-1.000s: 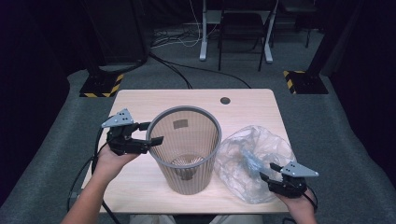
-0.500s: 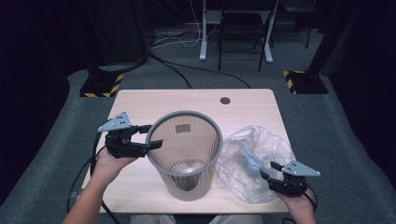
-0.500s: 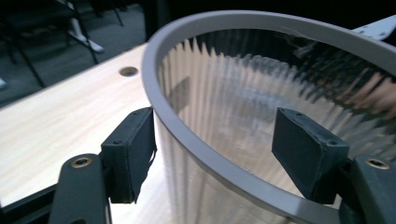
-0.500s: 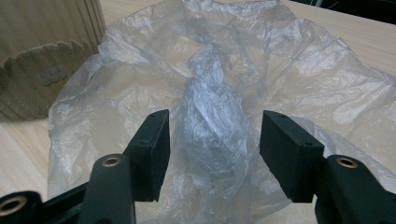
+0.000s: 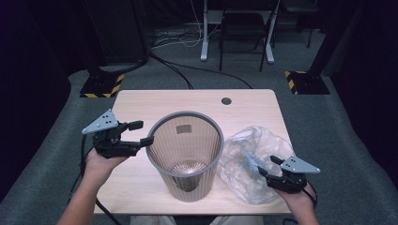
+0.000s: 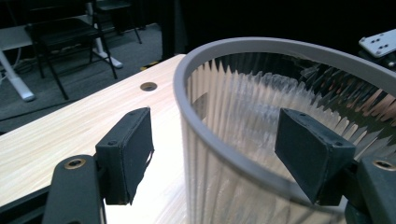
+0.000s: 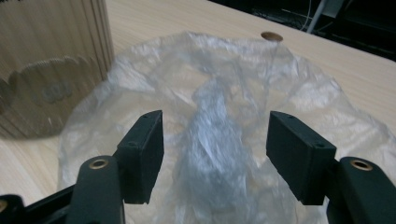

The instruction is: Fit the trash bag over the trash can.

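Meanwhile left gripper [image 5: 140, 132] has spread around the basket [image 5: 185, 154] rim.

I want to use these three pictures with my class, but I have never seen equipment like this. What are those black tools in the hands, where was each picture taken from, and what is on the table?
There is no robot here. A person holds a handheld tool in each hand, each ending in two black jaws: the left tongs and the right tongs. The wide picture comes from a camera above the person, looking down on a wooden table. The other two come from small cameras riding on the tongs, looking out between their jaws.

On the table stands a grey slatted wastebasket, and beside it lies a crumpled clear plastic bag.

Nothing is gripped. The left tongs are open, with one jaw outside the basket's rim and one inside. The right tongs are open, pointing at the bag.
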`<action>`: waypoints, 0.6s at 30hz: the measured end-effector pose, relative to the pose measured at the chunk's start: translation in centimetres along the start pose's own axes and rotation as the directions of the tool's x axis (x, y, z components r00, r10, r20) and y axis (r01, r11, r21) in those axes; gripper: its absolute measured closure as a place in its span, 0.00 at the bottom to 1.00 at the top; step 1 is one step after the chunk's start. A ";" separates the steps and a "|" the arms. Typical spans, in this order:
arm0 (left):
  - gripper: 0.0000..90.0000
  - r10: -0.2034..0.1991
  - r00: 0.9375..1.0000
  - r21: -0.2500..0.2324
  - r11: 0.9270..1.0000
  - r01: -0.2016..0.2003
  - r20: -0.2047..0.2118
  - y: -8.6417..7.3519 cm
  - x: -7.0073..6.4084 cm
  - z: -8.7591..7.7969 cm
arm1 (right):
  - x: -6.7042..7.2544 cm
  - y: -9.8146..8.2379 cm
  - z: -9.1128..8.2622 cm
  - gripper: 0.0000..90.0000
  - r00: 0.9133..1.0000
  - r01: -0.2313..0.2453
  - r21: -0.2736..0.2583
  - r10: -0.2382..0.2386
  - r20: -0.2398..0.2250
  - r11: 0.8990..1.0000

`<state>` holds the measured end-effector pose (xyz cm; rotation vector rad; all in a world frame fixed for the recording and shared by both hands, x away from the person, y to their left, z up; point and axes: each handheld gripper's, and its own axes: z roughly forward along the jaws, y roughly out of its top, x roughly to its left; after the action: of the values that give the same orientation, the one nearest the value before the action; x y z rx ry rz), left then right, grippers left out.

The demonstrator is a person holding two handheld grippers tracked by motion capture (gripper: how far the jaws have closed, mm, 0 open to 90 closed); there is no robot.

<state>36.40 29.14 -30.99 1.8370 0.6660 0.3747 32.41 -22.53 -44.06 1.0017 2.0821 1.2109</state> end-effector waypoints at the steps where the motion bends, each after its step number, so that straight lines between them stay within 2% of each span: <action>1: 0.30 -0.005 1.000 -0.004 1.000 0.005 -0.011 -0.2 0.3 -0.5 | 0.0 0.4 0.1 0.37 1.000 0.004 -0.008 -0.004 0.000 1.000; 4: 0.30 -0.019 1.000 -0.010 1.000 0.019 -0.025 -0.7 0.7 -1.1 | -0.1 1.3 0.6 0.33 1.000 -0.012 -0.021 0.011 -0.029 1.000; 8: 0.30 -0.028 0.999 -0.020 0.999 0.027 -0.043 -1.5 1.1 -1.8 | -0.4 1.7 2.0 0.31 1.000 -0.013 0.017 0.014 -0.025 1.000; 11: 0.30 -0.032 0.998 -0.025 0.999 0.031 -0.055 -2.3 1.2 -2.3 | -0.6 1.3 3.5 0.31 0.999 -0.017 0.085 0.019 -0.028 0.996; 14: 0.30 -0.048 0.997 -0.033 0.998 0.046 -0.059 -3.1 1.4 -2.7 | -0.6 0.4 5.0 0.31 1.000 0.012 0.158 -0.009 -0.018 0.987; 18: 0.30 -0.057 0.996 -0.036 0.998 0.055 -0.065 -3.7 1.6 -3.0 | -0.6 -0.8 6.1 0.31 1.000 0.013 0.208 -0.009 -0.022 0.978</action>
<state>35.01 33.29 -33.49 1.7758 0.7505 0.4095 36.99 -20.24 -47.57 1.0718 2.2634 1.0165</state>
